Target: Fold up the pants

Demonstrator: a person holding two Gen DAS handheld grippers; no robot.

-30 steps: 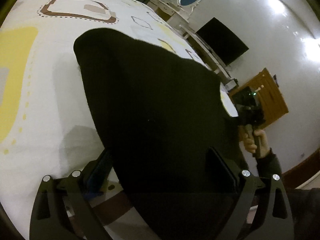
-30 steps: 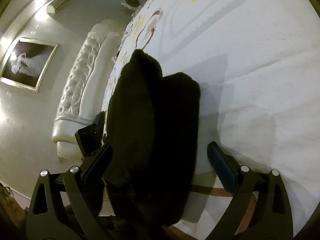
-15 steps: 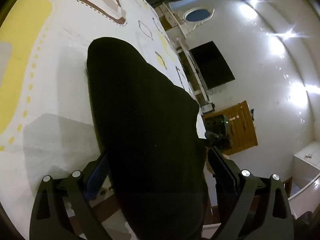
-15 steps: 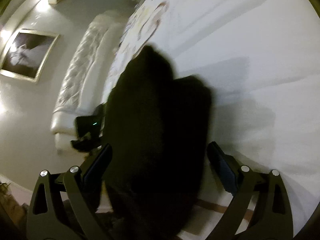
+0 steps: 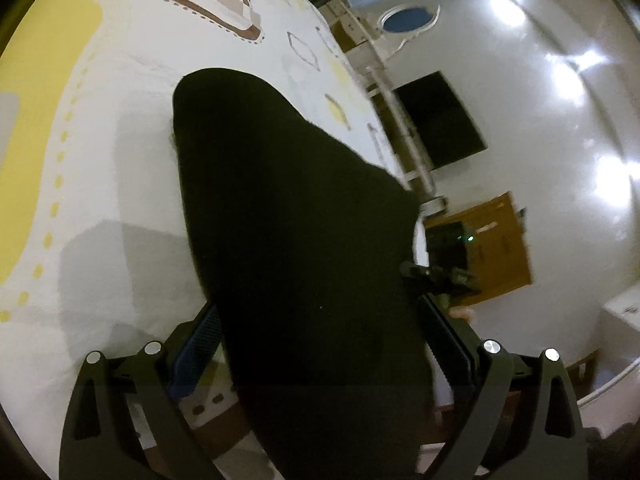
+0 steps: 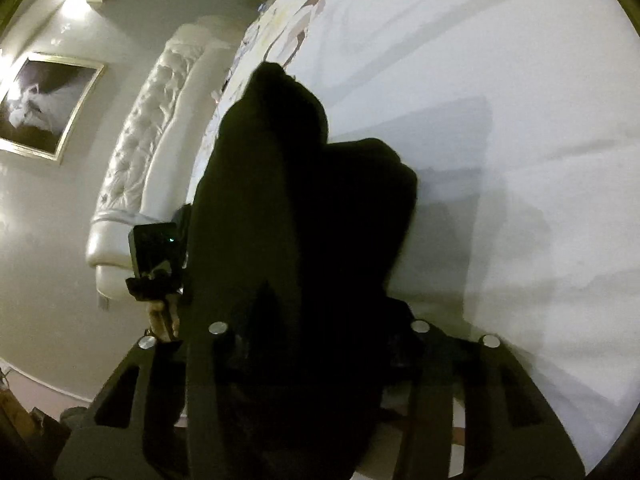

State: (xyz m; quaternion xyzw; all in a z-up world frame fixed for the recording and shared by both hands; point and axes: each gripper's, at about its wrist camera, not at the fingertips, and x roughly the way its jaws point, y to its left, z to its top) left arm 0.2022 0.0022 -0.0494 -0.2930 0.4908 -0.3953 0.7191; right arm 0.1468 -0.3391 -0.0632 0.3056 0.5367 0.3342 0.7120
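Toward twelve o'clock on the bed (image 5: 100, 208), the soft, limp black pants (image 5: 288, 220) lie between my spread left tool (image 5: 320, 354), while my right tool (image 6: 316, 344) is closing on their near edge, where I'd hold them.

Both views are dim and yellowish, lit by ceiling spots that flare into starry glare on the wall (image 5: 560, 128) in the left wrist view. The black pants (image 5: 296, 240) show no detail and cast soft grey shadows on the bed (image 6: 500, 100). Fisheye bending curves every edge, the corners go black, and slight blur softens outlines.
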